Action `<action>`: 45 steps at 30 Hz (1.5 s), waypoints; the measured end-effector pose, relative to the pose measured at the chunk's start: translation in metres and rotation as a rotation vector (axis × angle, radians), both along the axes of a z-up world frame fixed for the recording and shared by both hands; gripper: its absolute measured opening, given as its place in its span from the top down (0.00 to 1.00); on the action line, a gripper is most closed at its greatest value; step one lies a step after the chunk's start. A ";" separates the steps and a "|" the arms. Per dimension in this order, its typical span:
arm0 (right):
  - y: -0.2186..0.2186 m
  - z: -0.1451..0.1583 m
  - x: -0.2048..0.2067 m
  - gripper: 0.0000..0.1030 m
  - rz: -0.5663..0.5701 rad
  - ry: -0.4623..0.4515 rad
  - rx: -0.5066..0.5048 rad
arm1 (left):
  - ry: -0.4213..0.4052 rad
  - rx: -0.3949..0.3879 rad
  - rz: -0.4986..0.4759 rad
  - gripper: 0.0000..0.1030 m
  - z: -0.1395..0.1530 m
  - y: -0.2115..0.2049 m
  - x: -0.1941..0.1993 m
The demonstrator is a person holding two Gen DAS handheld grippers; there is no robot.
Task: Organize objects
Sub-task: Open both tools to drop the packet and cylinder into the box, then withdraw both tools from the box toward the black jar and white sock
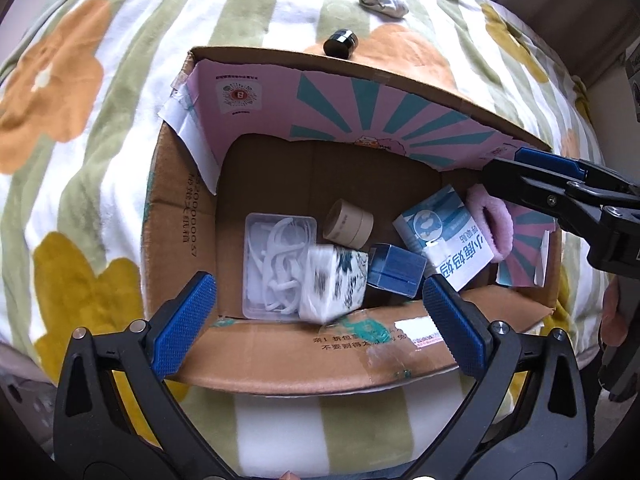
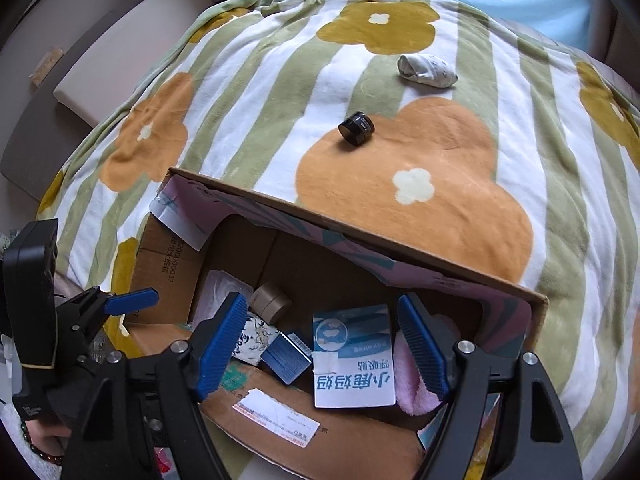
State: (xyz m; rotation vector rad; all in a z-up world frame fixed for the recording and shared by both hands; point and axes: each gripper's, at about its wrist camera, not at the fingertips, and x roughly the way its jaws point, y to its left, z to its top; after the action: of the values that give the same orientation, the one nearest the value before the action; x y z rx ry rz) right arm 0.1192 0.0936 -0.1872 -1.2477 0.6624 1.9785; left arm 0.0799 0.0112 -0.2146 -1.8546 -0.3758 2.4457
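Left wrist view, left to right. The green-and-white striped fleece blanket with orange and mustard flowers (image 1: 100, 168) fills the frame edges and carries everything. The left tongs (image 1: 316, 312), at lower centre, stand wide apart and hold nothing, poised over the near wall of the open brown cardboard box with pink-and-teal printed flaps (image 1: 280, 364).

Inside the box, at left, lies a clear plastic case of white floss picks (image 1: 276, 260). Just beside it sits a white tissue pack with dark floral print (image 1: 336, 284), blurred. Behind these lies a tan cardboard cylinder (image 1: 349, 222) on its side. To the right follow a small dark blue box (image 1: 398, 272), then a white-and-blue carton with Chinese lettering (image 1: 452, 240), then a pink fluffy item (image 1: 490, 224) against the right wall.

Beyond the far flap, in the upper centre of the frame, a small black cylindrical jar (image 1: 341, 43) lies on the blanket; further up, a rolled grey-white cloth bundle (image 1: 382, 1). Both are outside the box, well apart from each other.

The right tongs (image 1: 516, 172) enter at the right edge. In the right wrist view the right tongs (image 2: 322, 344) are spread wide and empty, above the carton and the pink item.
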 end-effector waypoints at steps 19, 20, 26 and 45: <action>0.014 0.025 0.005 0.28 -0.023 0.010 0.059 | 0.059 -0.012 -0.052 0.00 0.032 -0.005 -0.040; 0.017 0.031 0.005 0.28 -0.027 0.013 0.068 | 0.072 -0.016 -0.063 0.00 0.038 -0.006 -0.047; 0.041 0.060 -0.002 0.28 -0.031 0.011 0.122 | 0.145 -0.104 -0.152 0.00 0.070 -0.014 -0.096; 0.168 0.088 -0.038 0.16 -0.025 0.048 0.296 | 0.204 -0.076 -0.573 0.00 0.046 0.005 -0.251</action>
State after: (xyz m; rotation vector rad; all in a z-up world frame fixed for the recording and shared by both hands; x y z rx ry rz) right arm 0.0810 0.2612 -0.0991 -1.0112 0.3872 2.0051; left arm -0.1708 0.0158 -0.1681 -1.4460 0.2341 2.2254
